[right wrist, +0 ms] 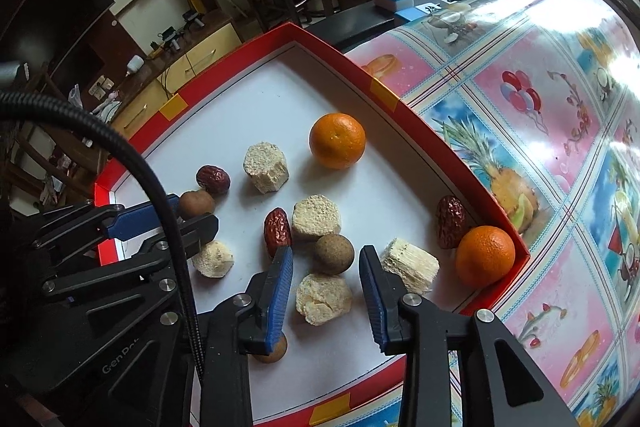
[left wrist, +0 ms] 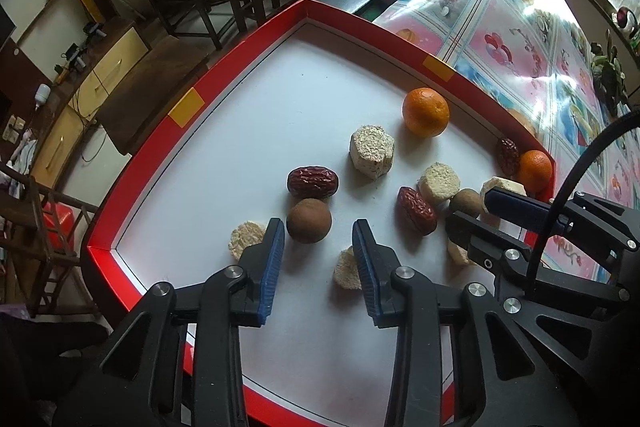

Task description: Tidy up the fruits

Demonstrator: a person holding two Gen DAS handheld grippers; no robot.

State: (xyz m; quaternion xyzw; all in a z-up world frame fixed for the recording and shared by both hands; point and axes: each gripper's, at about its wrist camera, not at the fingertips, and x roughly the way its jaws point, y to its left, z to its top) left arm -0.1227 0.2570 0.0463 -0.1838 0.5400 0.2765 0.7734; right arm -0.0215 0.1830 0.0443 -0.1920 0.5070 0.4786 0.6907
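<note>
Both tongs gape empty: right gripper (right wrist: pixel 326 291) straddles a cake (right wrist: pixel 323 299); left gripper (left wrist: pixel 319 259) faces the longan (left wrist: pixel 309 221) ahead.

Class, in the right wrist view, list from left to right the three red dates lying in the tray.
Date beside the brown ball → date against the pale cake → date by the tray wall, next to the orange.

Your black left gripper with blue finger pads (left wrist: pixel 319 233) is spread wide, empty; your matching right gripper (right wrist: pixel 326 259) gapes likewise, nothing clamped.
</note>
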